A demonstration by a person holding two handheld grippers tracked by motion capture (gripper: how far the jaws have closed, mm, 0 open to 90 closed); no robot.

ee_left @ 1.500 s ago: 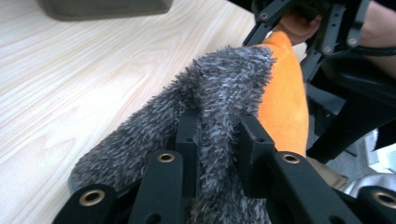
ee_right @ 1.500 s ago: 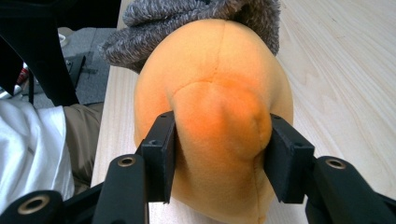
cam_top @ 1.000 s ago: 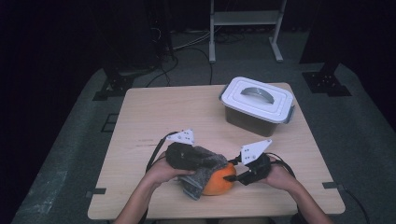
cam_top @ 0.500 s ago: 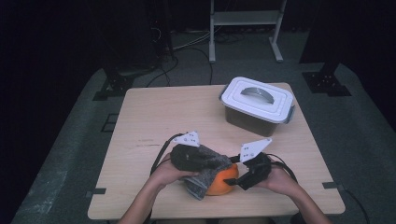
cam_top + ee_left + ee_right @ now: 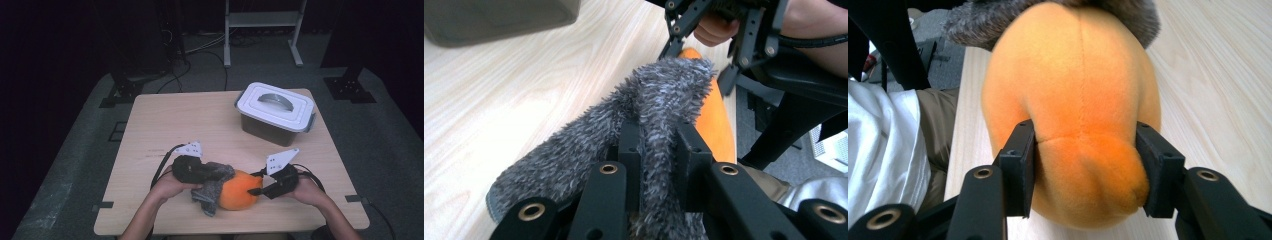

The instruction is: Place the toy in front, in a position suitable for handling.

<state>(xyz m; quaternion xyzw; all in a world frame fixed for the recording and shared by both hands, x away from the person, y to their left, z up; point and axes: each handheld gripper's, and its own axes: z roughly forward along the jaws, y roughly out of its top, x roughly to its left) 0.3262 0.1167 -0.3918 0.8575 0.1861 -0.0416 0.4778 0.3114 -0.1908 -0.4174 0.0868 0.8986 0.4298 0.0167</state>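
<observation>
No writing, label, brand mark or number can be read anywhere in these pictures. The white lid of the plastic box [image 5: 276, 106] at the far right of the counter [image 5: 190, 125] is plain. The grey fuzzy cloth [image 5: 624, 125] and the orange plush toy [image 5: 1073, 100] carry no tag or print that shows.

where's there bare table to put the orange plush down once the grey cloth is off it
Free: the far left of the table, between its back edge and the left gripper, and the strip between the lidded box and the right gripper. Crowded: the near edge, where both grippers meet at the orange plush and grey cloth.
</observation>
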